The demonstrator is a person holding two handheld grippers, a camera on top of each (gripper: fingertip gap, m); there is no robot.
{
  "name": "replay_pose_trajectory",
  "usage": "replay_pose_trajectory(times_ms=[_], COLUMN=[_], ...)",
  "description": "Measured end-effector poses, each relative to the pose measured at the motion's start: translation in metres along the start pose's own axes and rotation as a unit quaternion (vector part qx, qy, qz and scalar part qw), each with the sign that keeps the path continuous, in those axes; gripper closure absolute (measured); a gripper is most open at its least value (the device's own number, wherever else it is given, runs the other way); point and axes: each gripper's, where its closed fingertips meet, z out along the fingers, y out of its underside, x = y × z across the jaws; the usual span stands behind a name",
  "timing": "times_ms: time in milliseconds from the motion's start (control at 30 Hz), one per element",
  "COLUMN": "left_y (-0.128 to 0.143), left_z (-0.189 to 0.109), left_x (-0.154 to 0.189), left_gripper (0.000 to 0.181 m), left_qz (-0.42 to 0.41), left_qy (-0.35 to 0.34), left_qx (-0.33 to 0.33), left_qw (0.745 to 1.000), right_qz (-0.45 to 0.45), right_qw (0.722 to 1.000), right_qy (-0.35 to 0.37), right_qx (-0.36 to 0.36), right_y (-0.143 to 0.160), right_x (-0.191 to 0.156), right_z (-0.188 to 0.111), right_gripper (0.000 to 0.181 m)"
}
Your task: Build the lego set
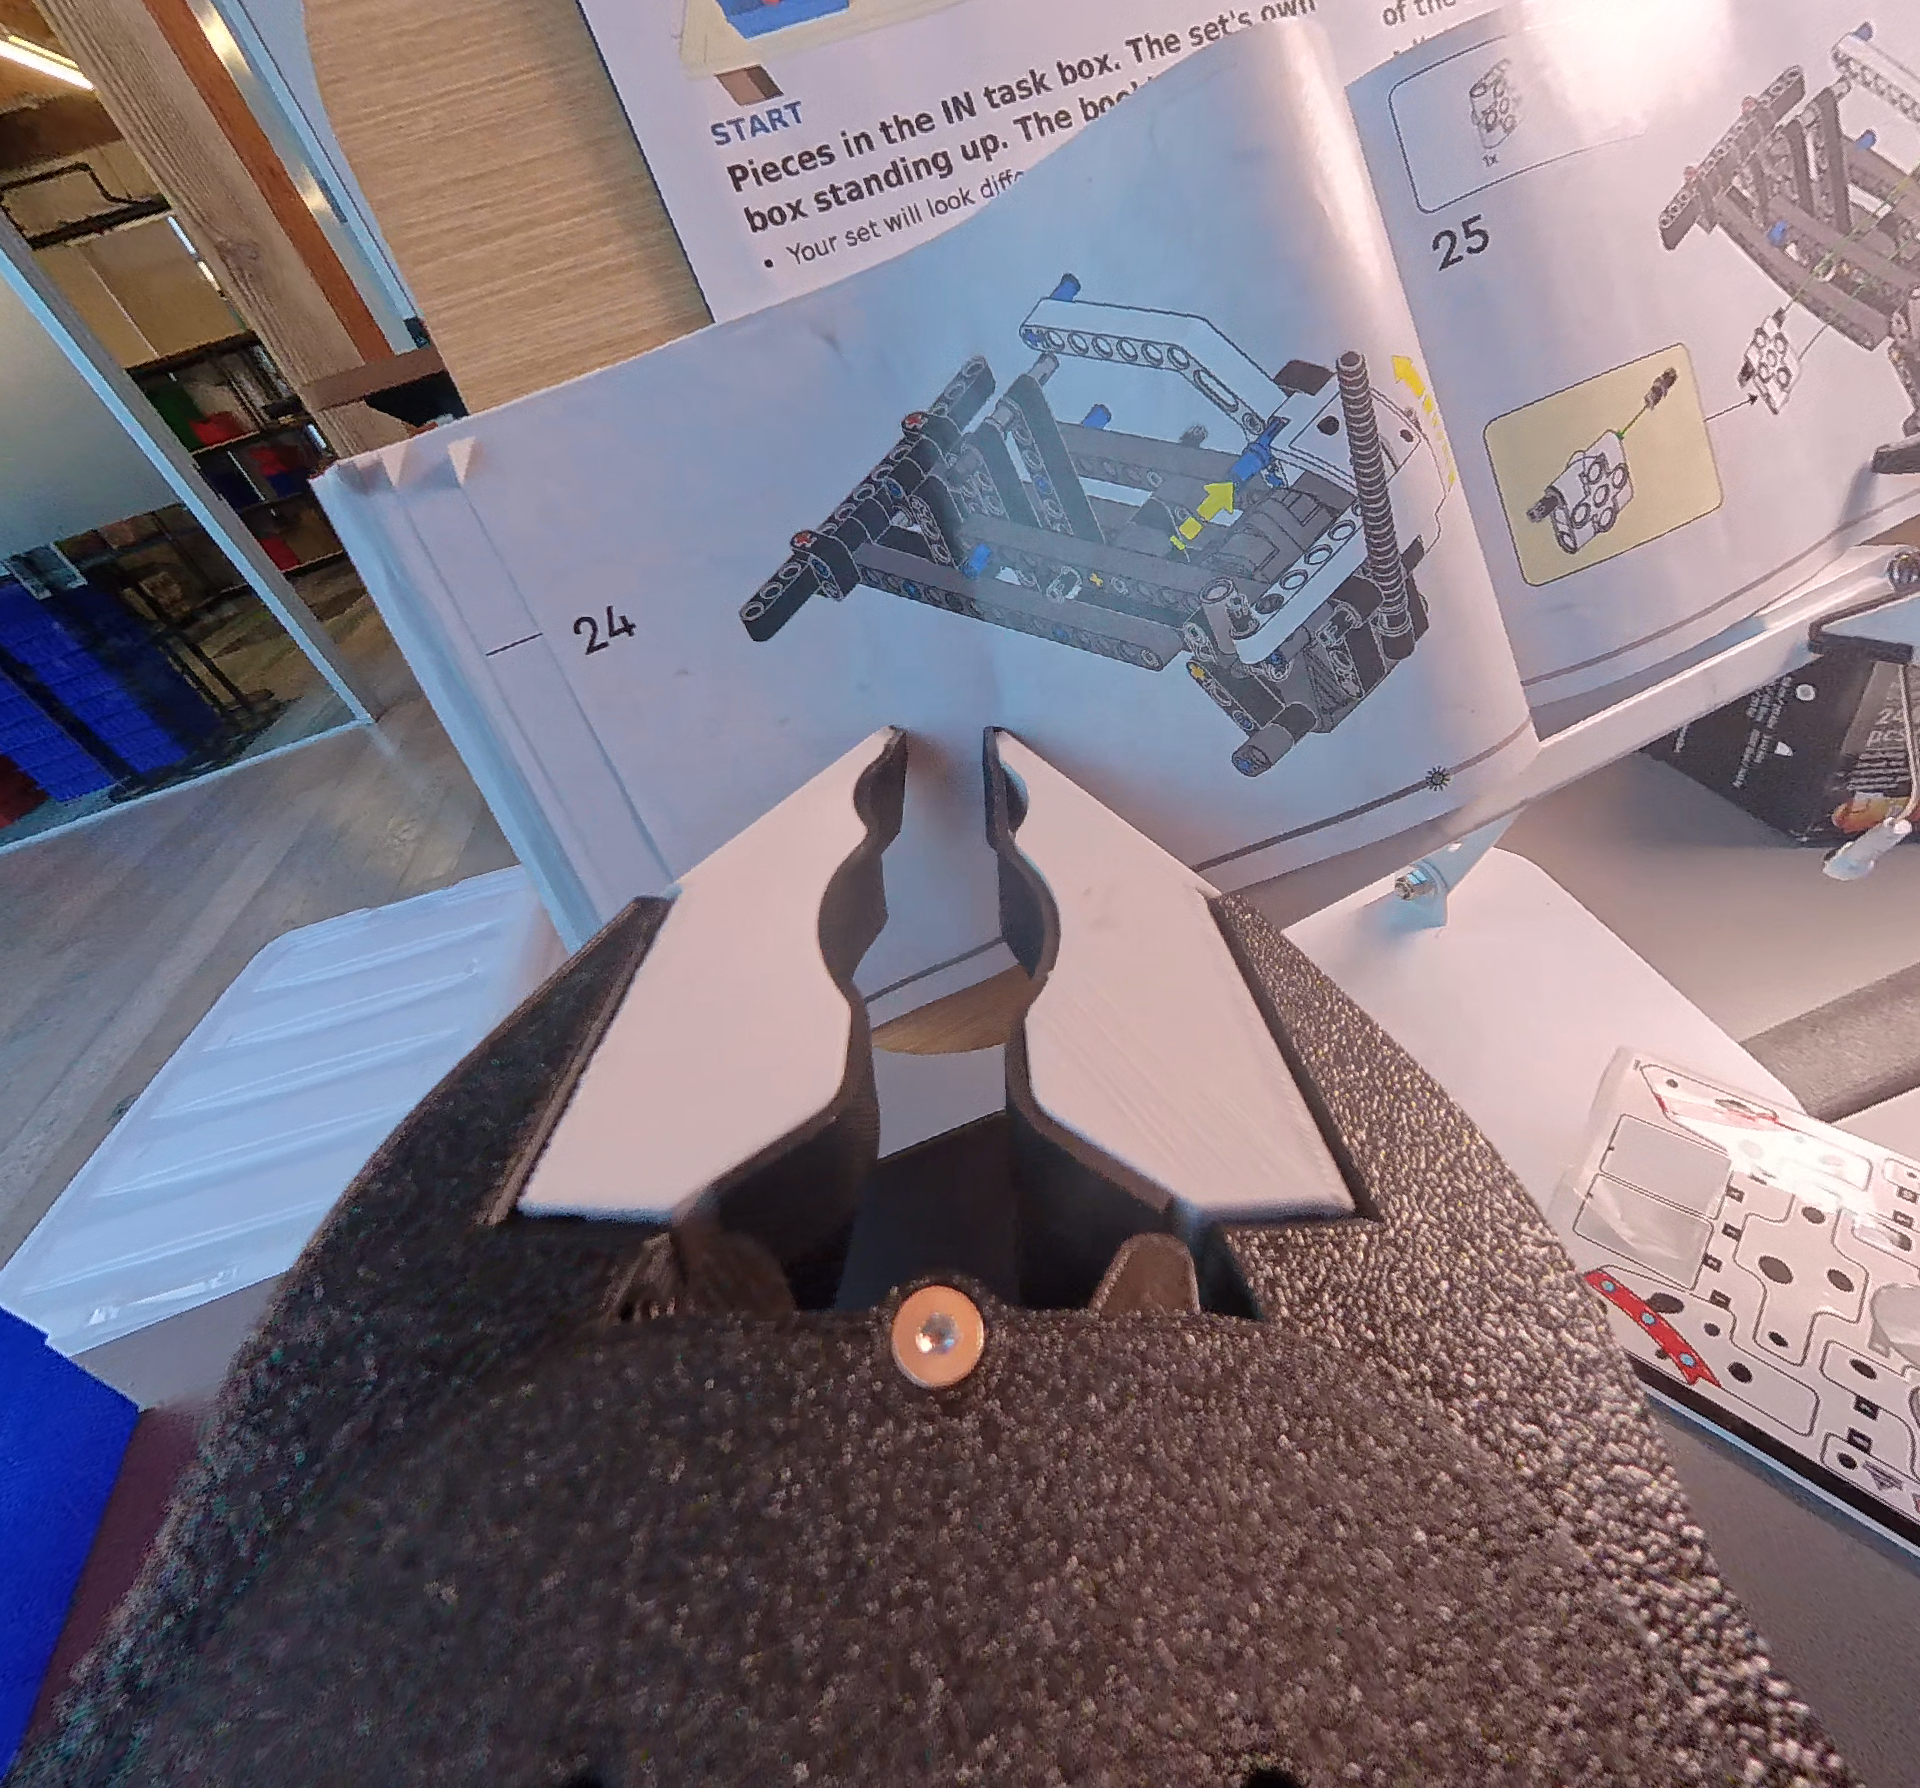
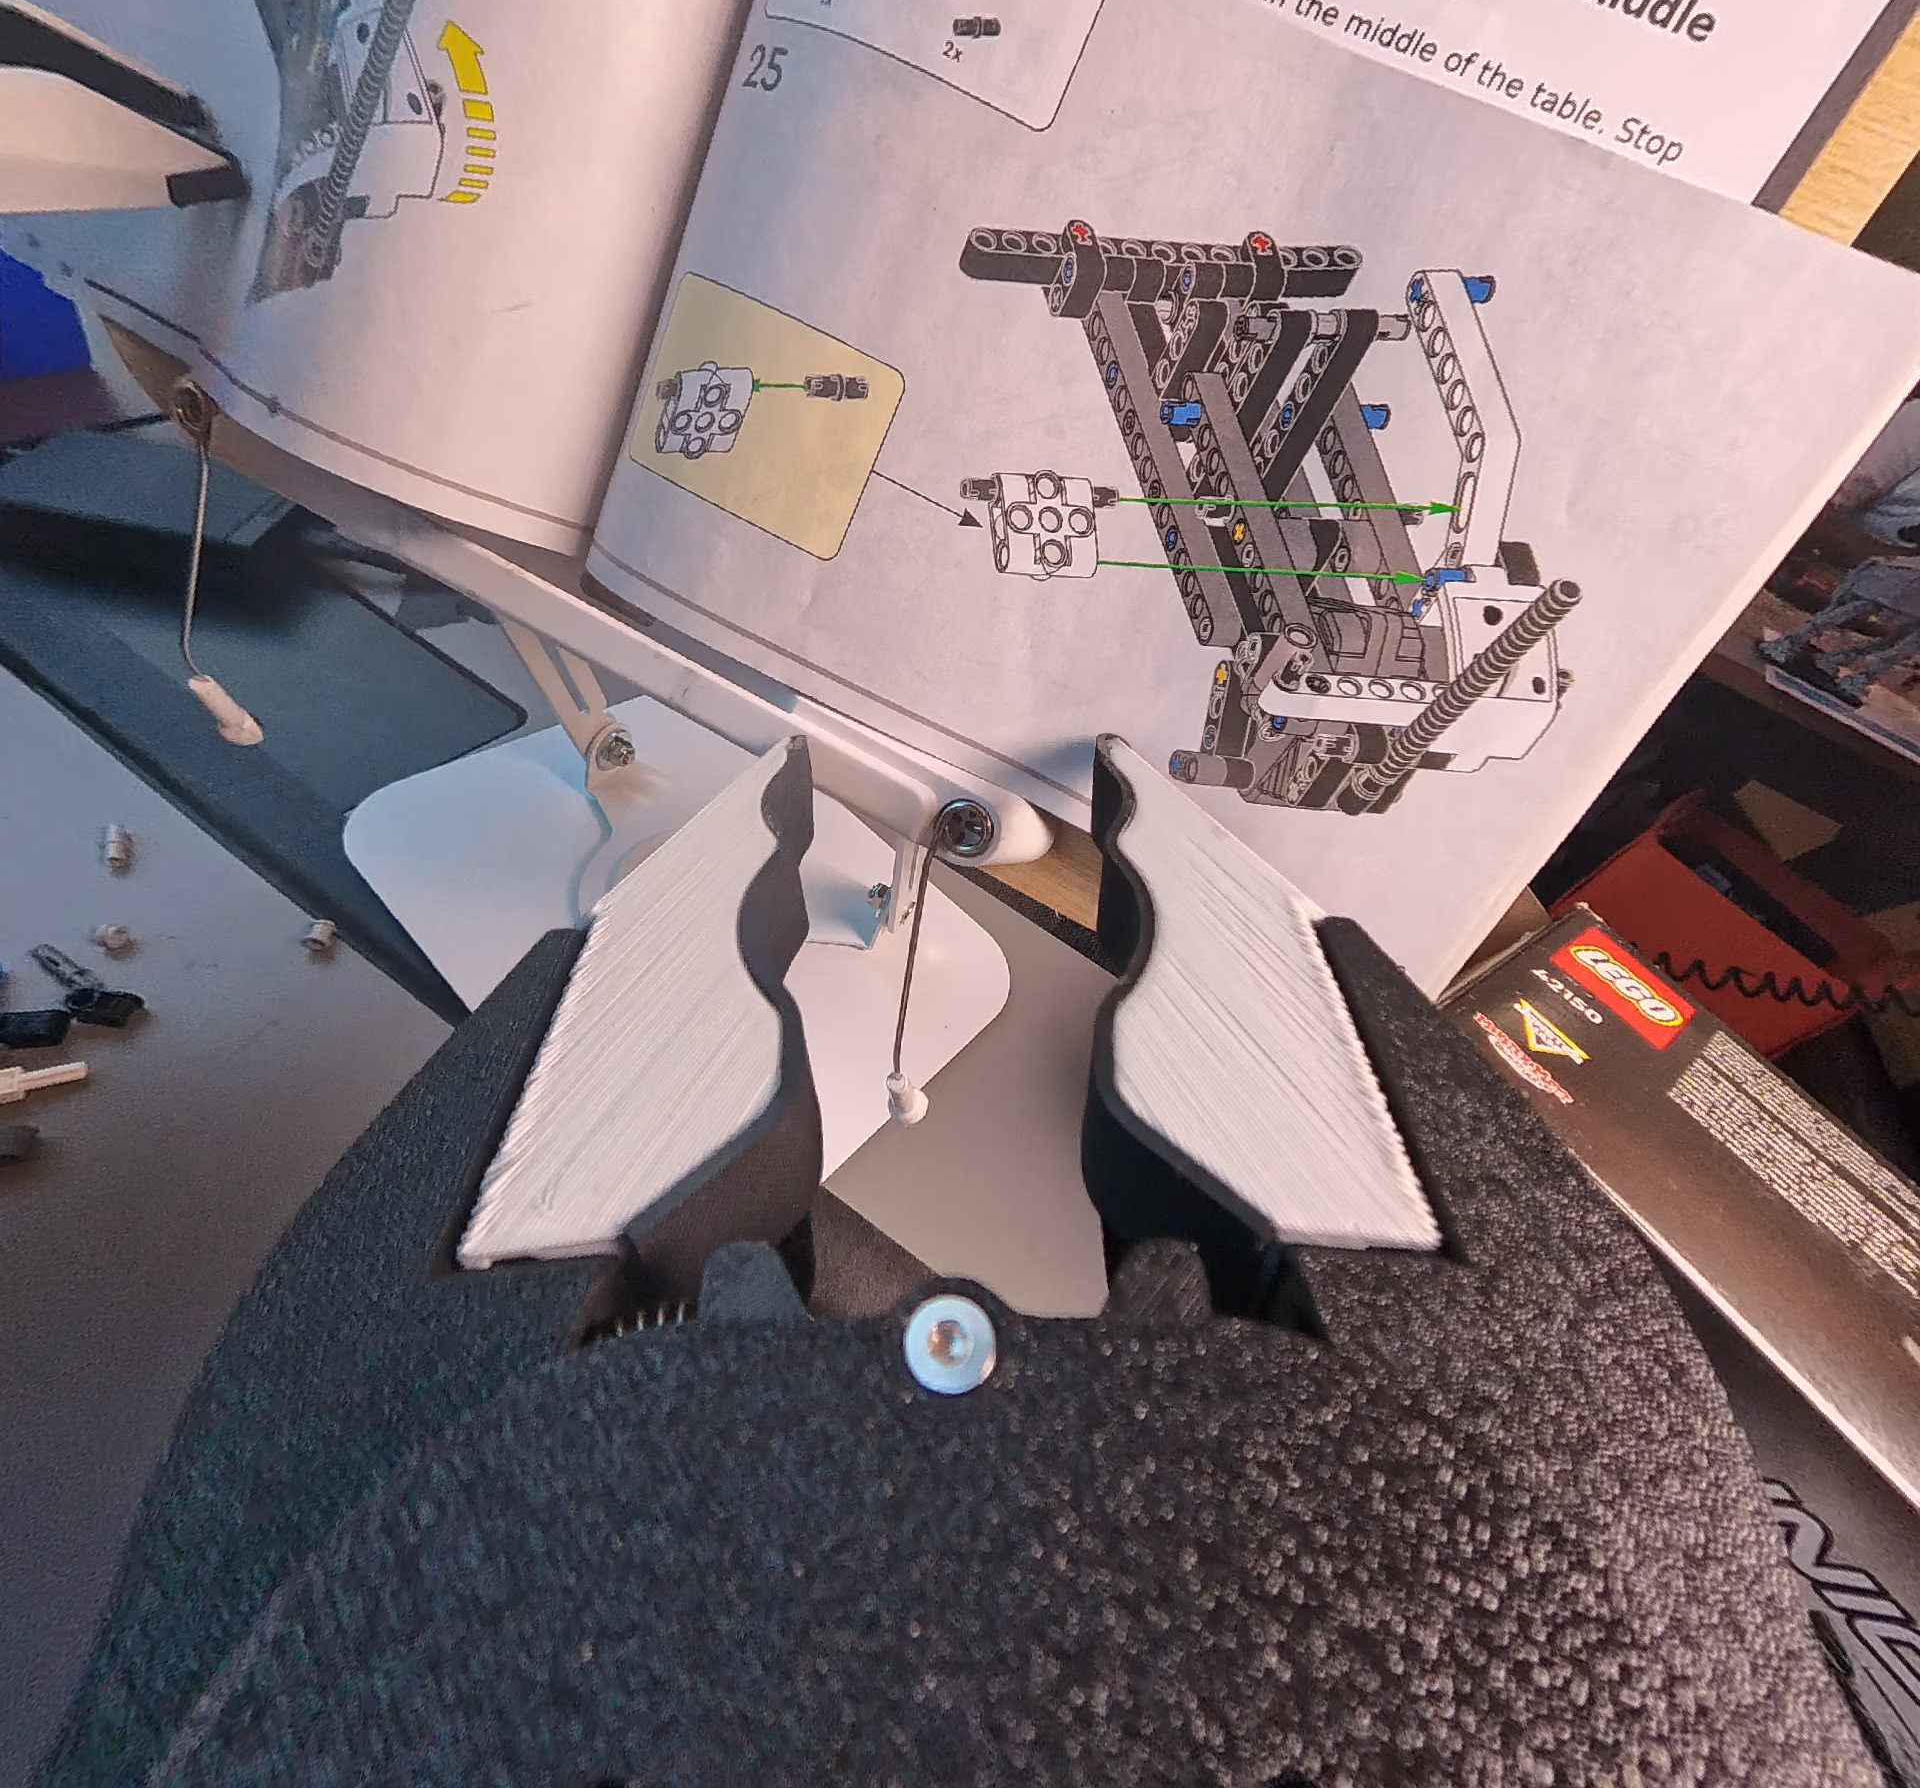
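Both grippers, left [image 1: 943, 736] nearly pressed together and right [image 2: 951, 751] spread, held nothing before the instruction booklet [image 2: 1195, 450] propped on its white stand [image 2: 675, 855]; loose Lego pieces [image 2: 73, 1000] dotted the grey table [image 2: 208, 1219], storage shelves [image 1: 239, 450] behind.

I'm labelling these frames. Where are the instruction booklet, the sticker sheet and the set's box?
instruction booklet [image 1: 935, 595], left wrist view, left open page.
sticker sheet [image 1: 1766, 1250], left wrist view, its printed face.
box [image 2: 1714, 1115], right wrist view, its black side.

Booklet [image 2: 1195, 367] propped open on white stand [image 2: 727, 658], just beyond both fingertips; loose small pieces [image 2: 73, 1000] on table, left of right fingers.
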Motion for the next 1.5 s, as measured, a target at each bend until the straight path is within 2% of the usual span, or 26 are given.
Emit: replay_pose_trajectory(times_ms=[167, 300, 333, 367, 433, 500, 633, 700, 833, 900, 1000, 1167, 1267, 1500], left_y=[0.000, -0.004, -0.008, -0.011, -0.017, -0.024, -0.020, -0.013, -0.006, -0.006, -0.008, -0.026, -0.045, -0.084], left_z=[0.001, -0.002, -0.005, -0.007, -0.010, -0.012, -0.003, 0.003, 0.007, 0.007, 0.006, 0.000, -0.006, -0.007], left_x=[0.001, 0.002, 0.003, 0.004, 0.007, 0.009, 0.016, 0.017, 0.016, 0.018, 0.026, 0.034, 0.047, 0.107], left_gripper=[0.181, 0.180, 0.170, 0.152, 0.105, 0.075, 0.060, 0.066, 0.096, 0.114, 0.153, 0.170, 0.169, 0.165], left_qz=[0.004, -0.003, -0.012, -0.025, -0.054, -0.072, -0.050, -0.039, -0.018, -0.004, 0.003, -0.025, -0.047, -0.114], left_qy=[0.001, 0.005, 0.009, 0.014, 0.020, 0.019, 0.006, -0.010, -0.036, -0.041, -0.021, 0.004, 0.032, 0.163], left_qx=[-0.002, 0.007, 0.020, 0.028, 0.040, 0.059, 0.046, 0.030, 0.029, 0.032, 0.031, 0.049, 0.070, 0.083], left_qw=[1.000, 1.000, 1.000, 0.999, 0.998, 0.996, 0.998, 0.999, 0.999, 0.999, 0.999, 0.998, 0.996, 0.977], right_qz=[0.003, 0.005, 0.003, 0.001, 0.000, 0.004, 0.013, 0.015, 0.017, 0.016, 0.017, 0.027, 0.029, 0.029], right_qw=[1.000, 1.000, 1.000, 1.000, 1.000, 1.000, 1.000, 1.000, 1.000, 1.000, 1.000, 0.999, 0.999, 0.998], right_qy=[-0.004, -0.005, -0.005, -0.003, 0.005, 0.017, 0.024, 0.023, 0.020, 0.019, 0.016, 0.008, 0.004, -0.017], right_qx=[0.000, 0.002, 0.003, 0.004, 0.008, 0.016, 0.013, 0.011, 0.012, 0.013, 0.015, 0.020, 0.021, 0.061], right_y=[0.000, -0.002, -0.002, -0.003, -0.004, -0.007, -0.006, -0.004, -0.005, -0.005, -0.005, -0.006, -0.004, -0.010], right_x=[0.000, 0.000, 0.000, 0.001, 0.004, 0.009, 0.014, 0.014, 0.012, 0.012, 0.011, 0.010, 0.011, -0.002], right_z=[-0.001, -0.003, -0.003, -0.004, -0.004, -0.005, -0.002, 0.000, 0.000, 0.001, 0.001, -0.001, -0.002, -0.017], right_gripper=[0.127, 0.127, 0.127, 0.127, 0.126, 0.126, 0.122, 0.122, 0.121, 0.121, 0.121, 0.121, 0.121, 0.117])
